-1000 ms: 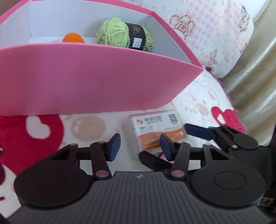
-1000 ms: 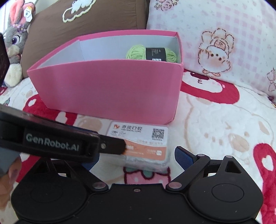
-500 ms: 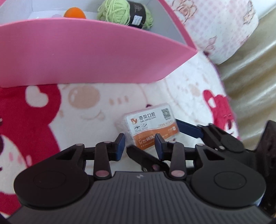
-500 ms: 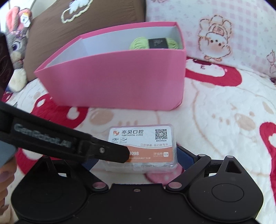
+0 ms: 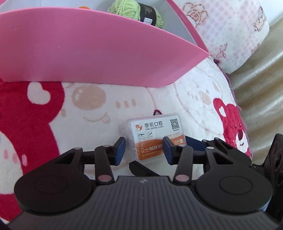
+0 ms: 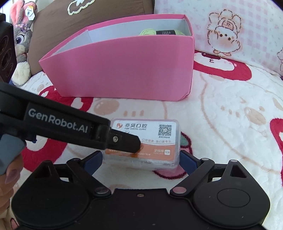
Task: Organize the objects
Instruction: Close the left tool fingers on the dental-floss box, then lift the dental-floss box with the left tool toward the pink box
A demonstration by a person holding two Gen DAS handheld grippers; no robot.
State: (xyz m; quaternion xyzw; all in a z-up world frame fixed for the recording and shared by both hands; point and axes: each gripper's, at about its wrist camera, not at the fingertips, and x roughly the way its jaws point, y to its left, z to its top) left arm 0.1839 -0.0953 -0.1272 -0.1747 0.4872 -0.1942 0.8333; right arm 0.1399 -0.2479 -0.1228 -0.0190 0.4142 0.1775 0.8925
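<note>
A clear floss-pick box with a white and orange label lies on the bear-print blanket in front of the pink box. My right gripper has its blue pads against the box's two short ends. My left gripper hovers over the same floss-pick box. Its jaws are opening, and neither pad presses on the box. One black left finger lies across the label. Green yarn sits inside the pink box. A right fingertip shows beside the box.
A brown cushion and a rabbit plush stand behind the pink box on the left. A pink-checked pillow is behind on the right. Beige cloth borders the blanket. A hand holds the left gripper.
The left jaws narrowed, then widened again, and the left view tipped down toward the floss-pick box. The right pads have come up against the box's ends.
</note>
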